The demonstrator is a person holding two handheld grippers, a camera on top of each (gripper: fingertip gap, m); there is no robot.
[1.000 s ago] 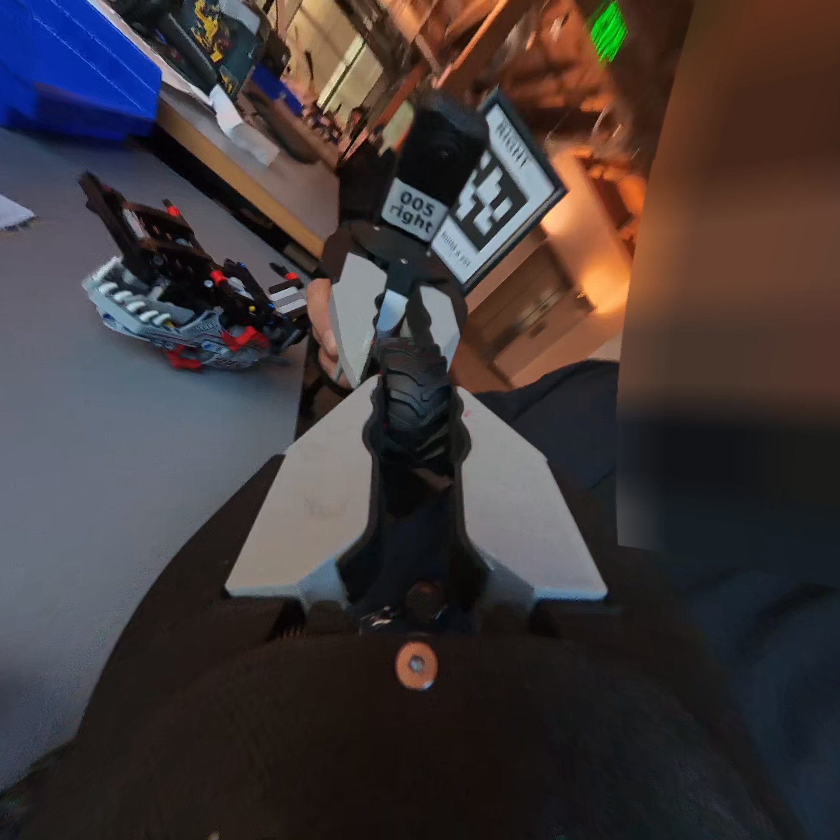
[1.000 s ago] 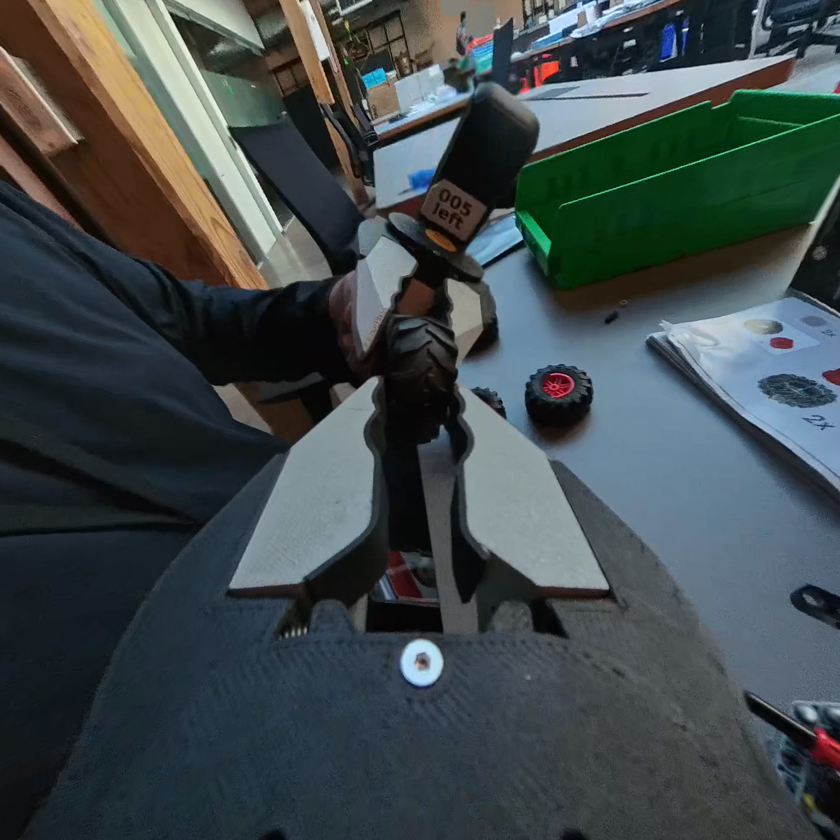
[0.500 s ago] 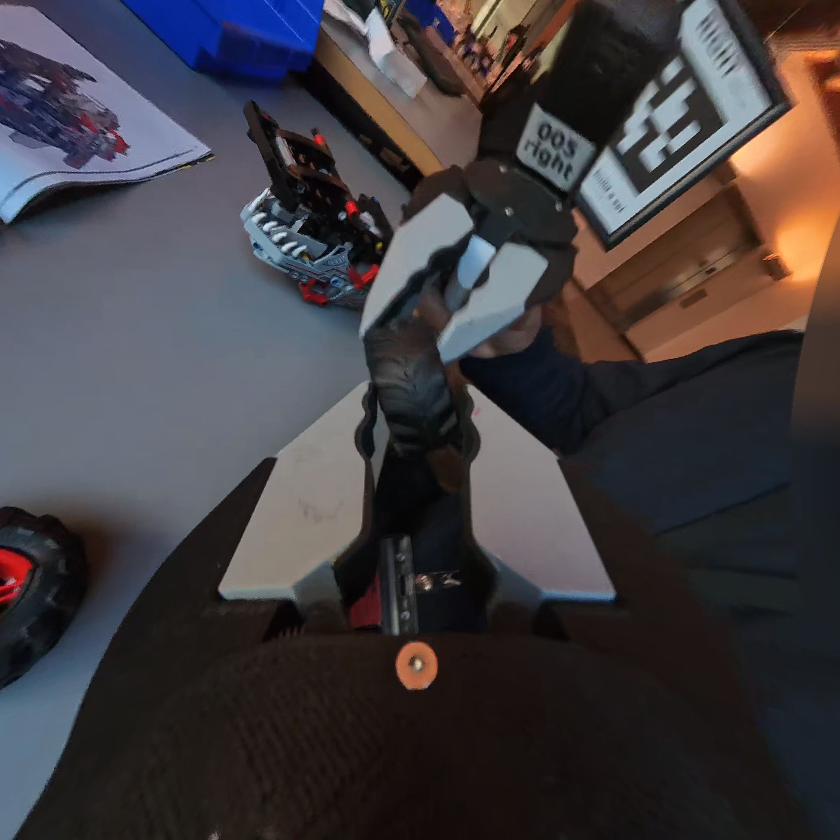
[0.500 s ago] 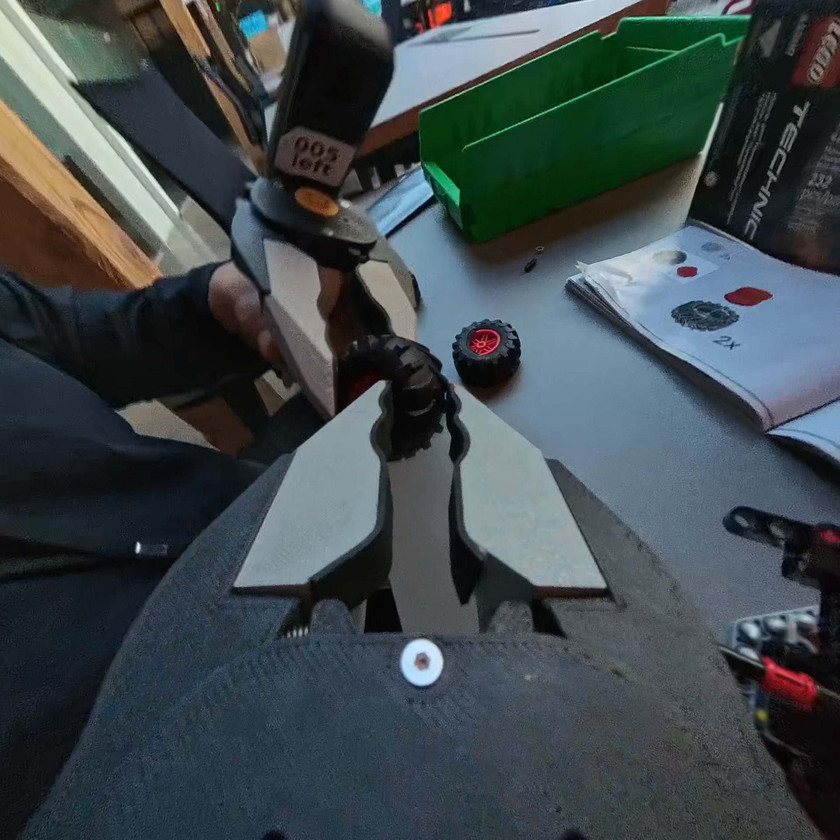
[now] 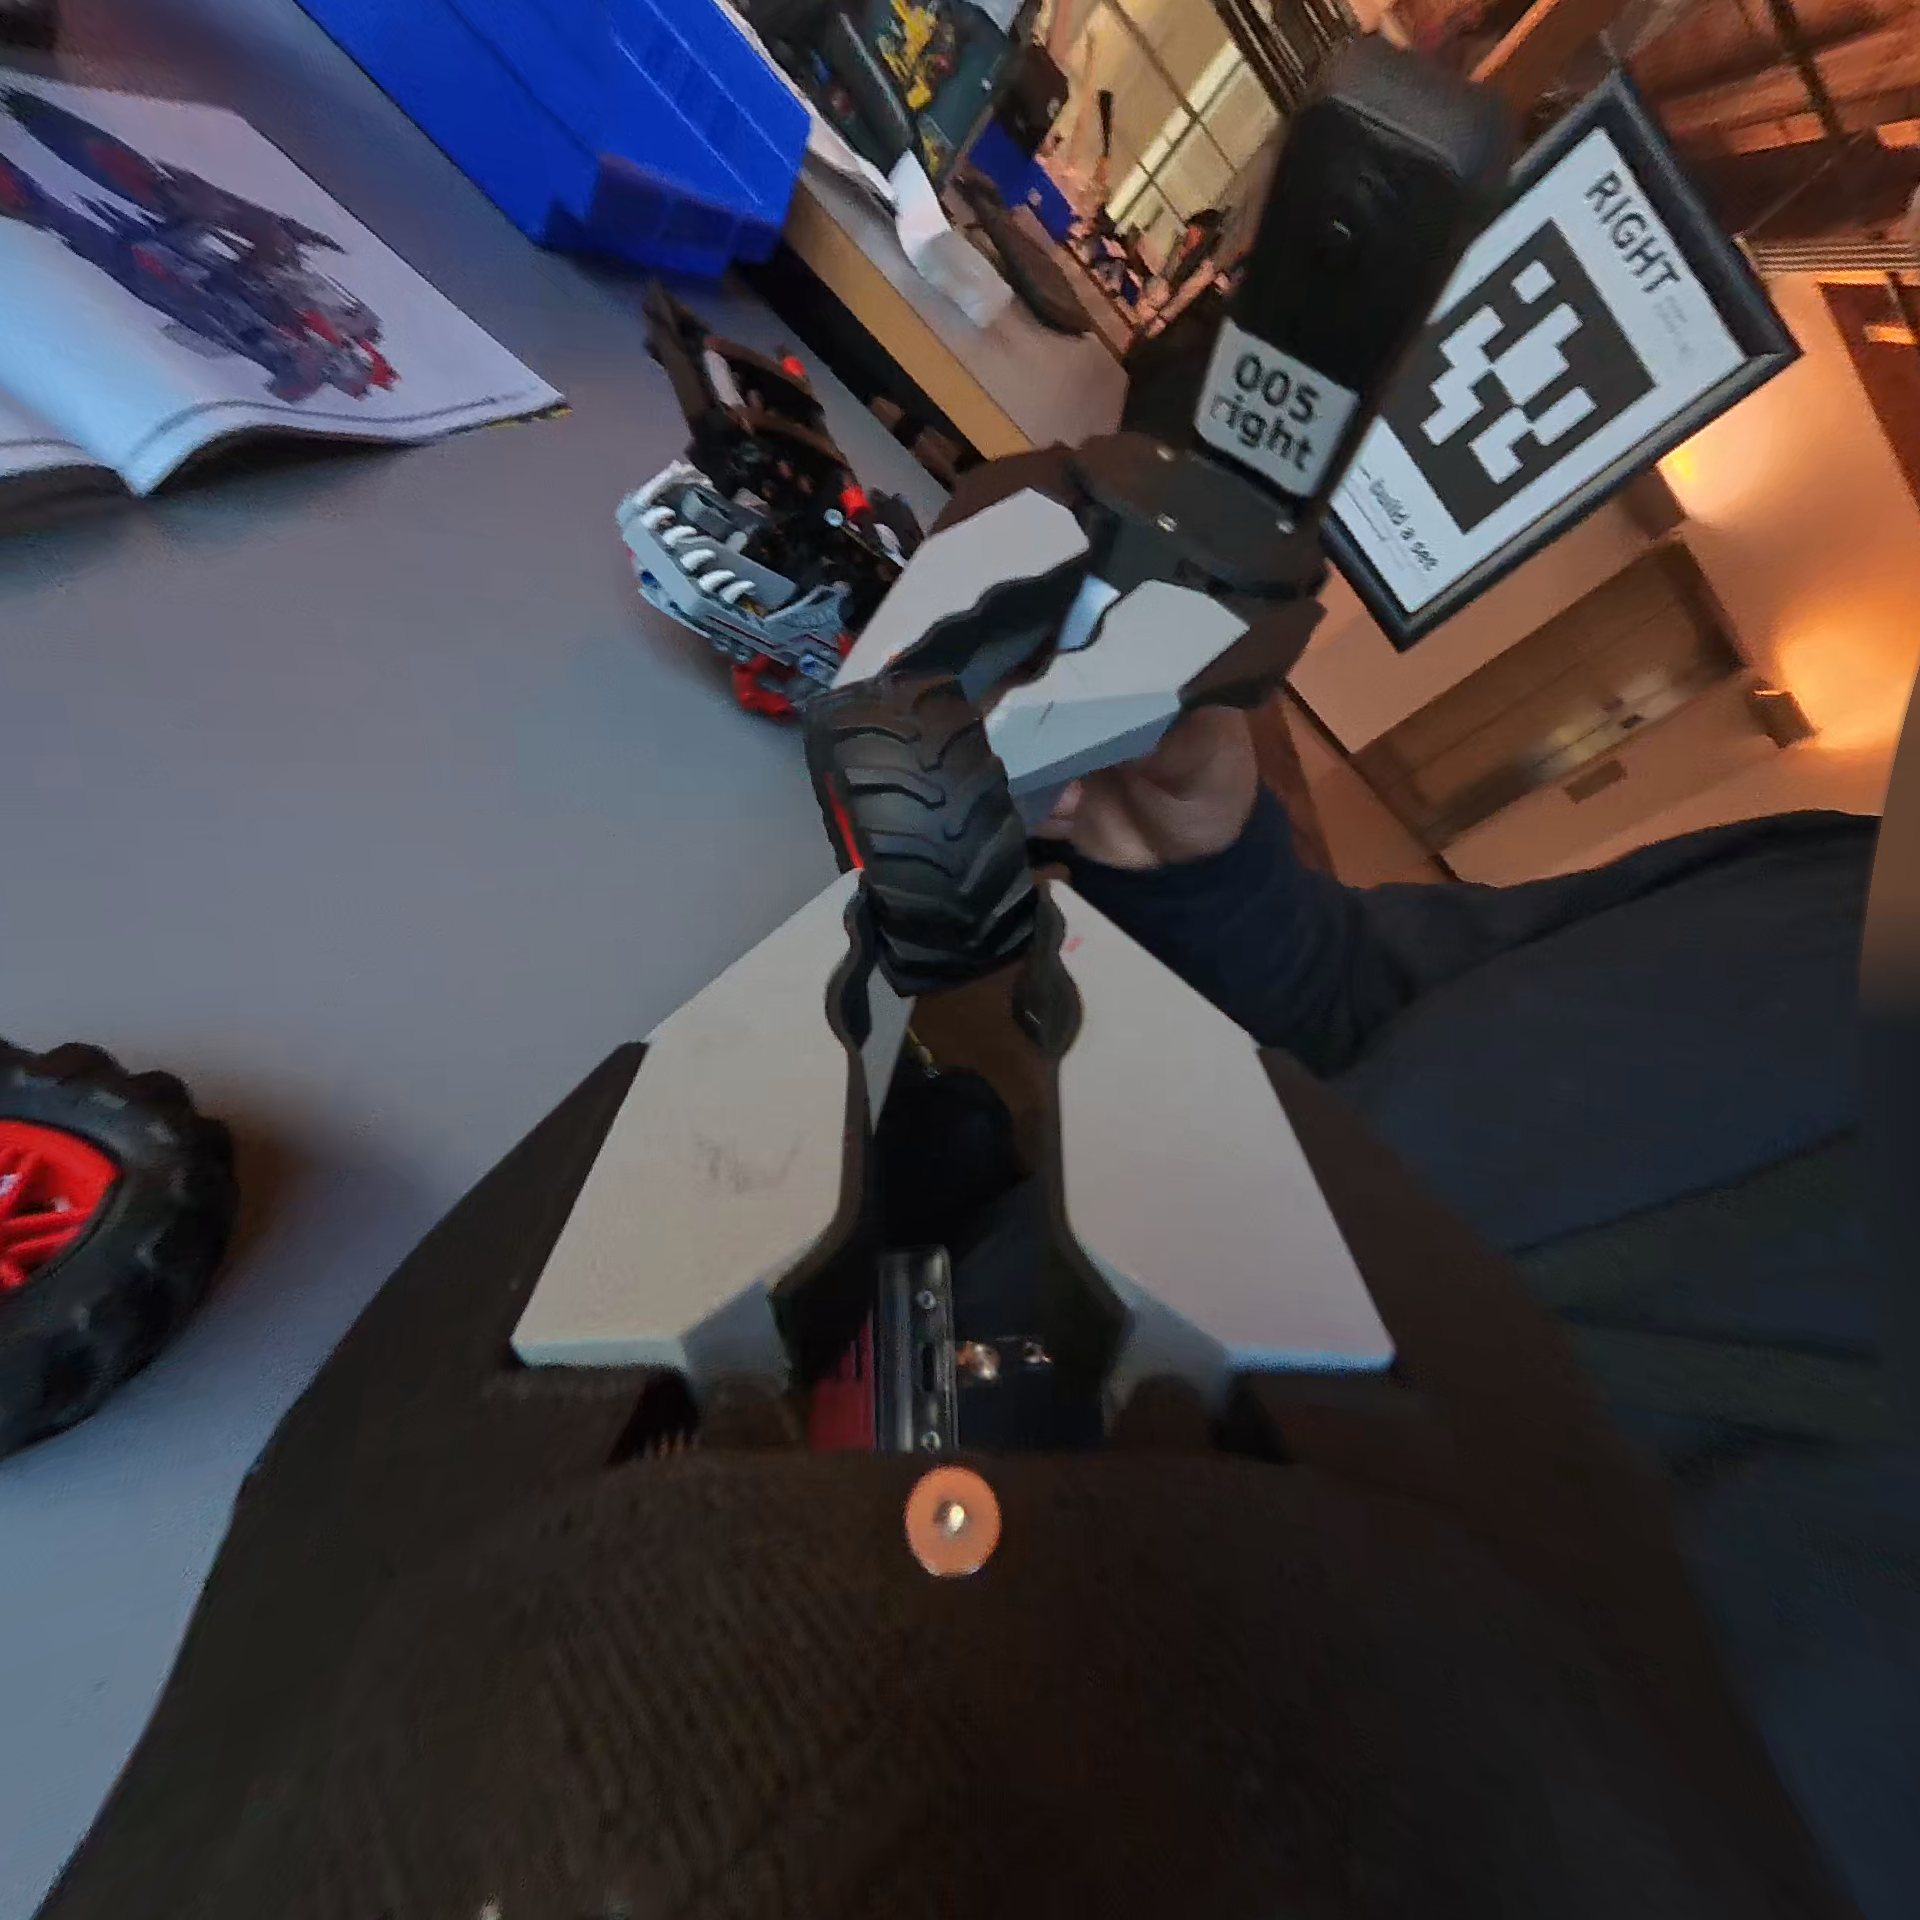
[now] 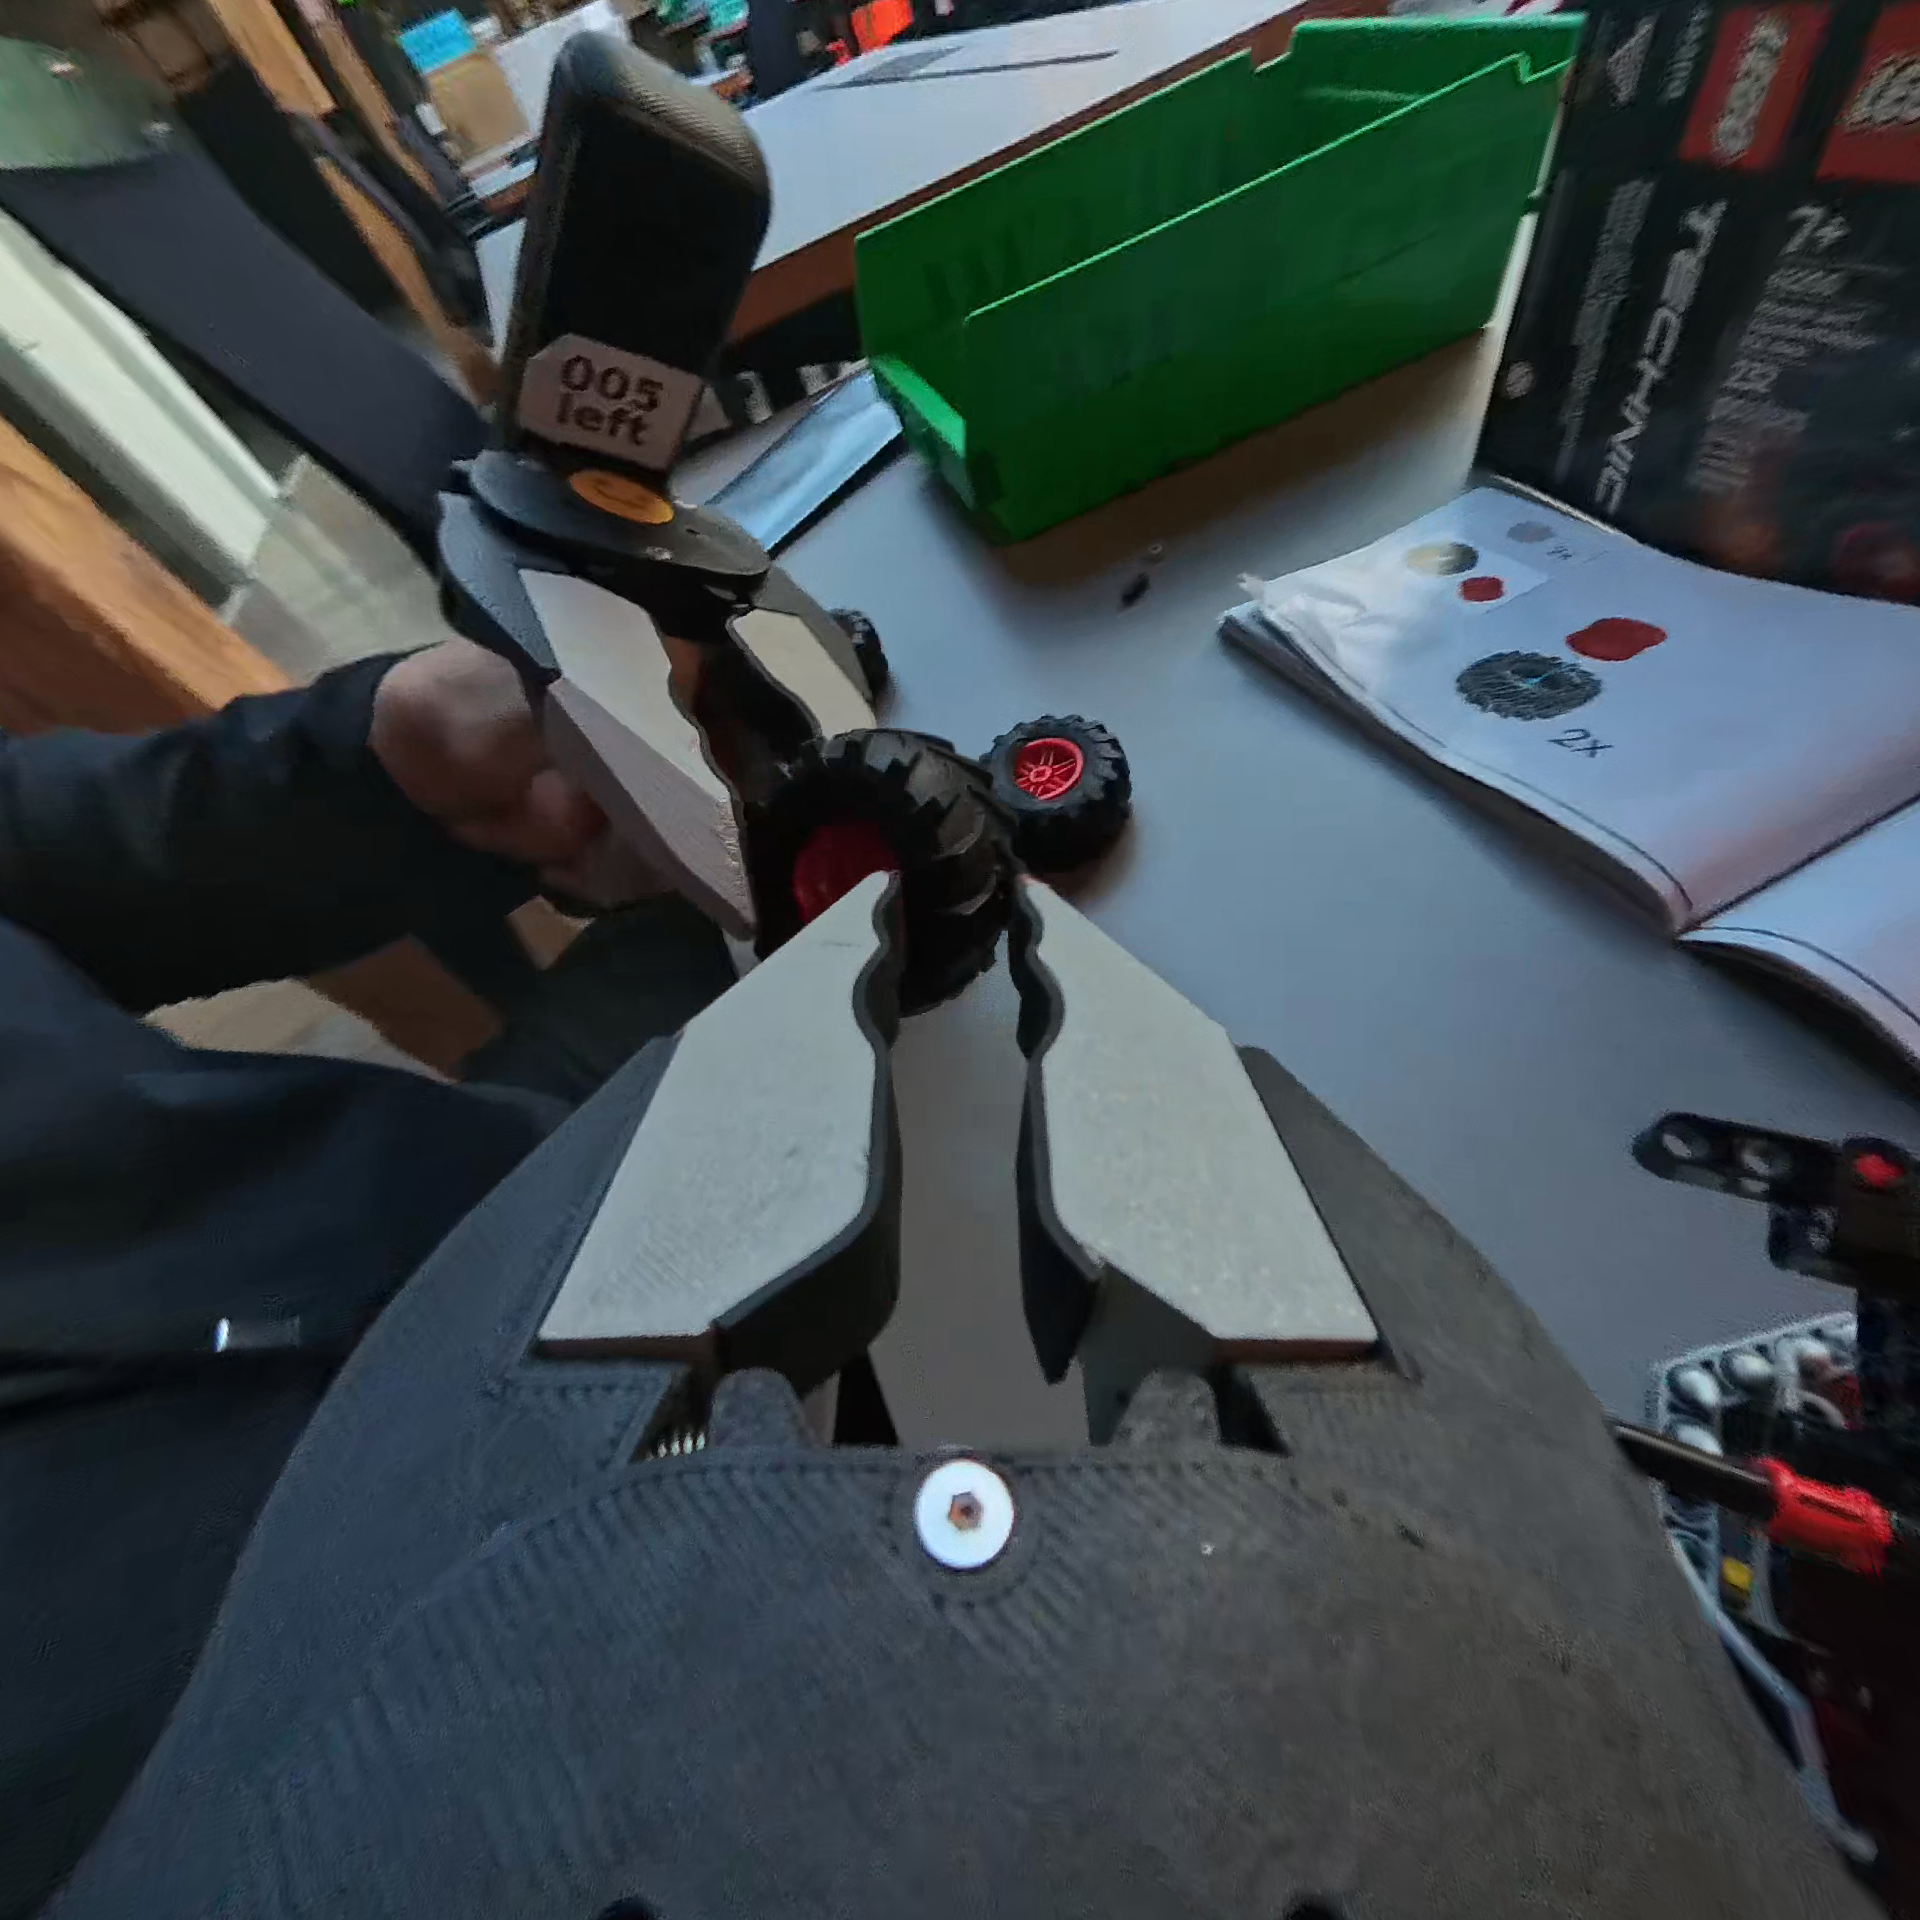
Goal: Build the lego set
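Black printed gripper bodies, grey fingers (image 6: pixel 758 1132) with wavy black edges, silver screw (image 6: pixel 963 1510), dark sleeves (image 5: pixel 1299 956).

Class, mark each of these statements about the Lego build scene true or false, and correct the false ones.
1. The left gripper grips a black-tyred wheel. True.
2. The open-fronted bin behind the work area is yellow. False: it is green.
3. A second wheel with a red hub lies on the table. True.
4. The instruction booklet is closed. False: it lies open.
5. The right gripper holds the partly built model. False: the model sits on the table, and the right gripper's fingers flank the wheel.
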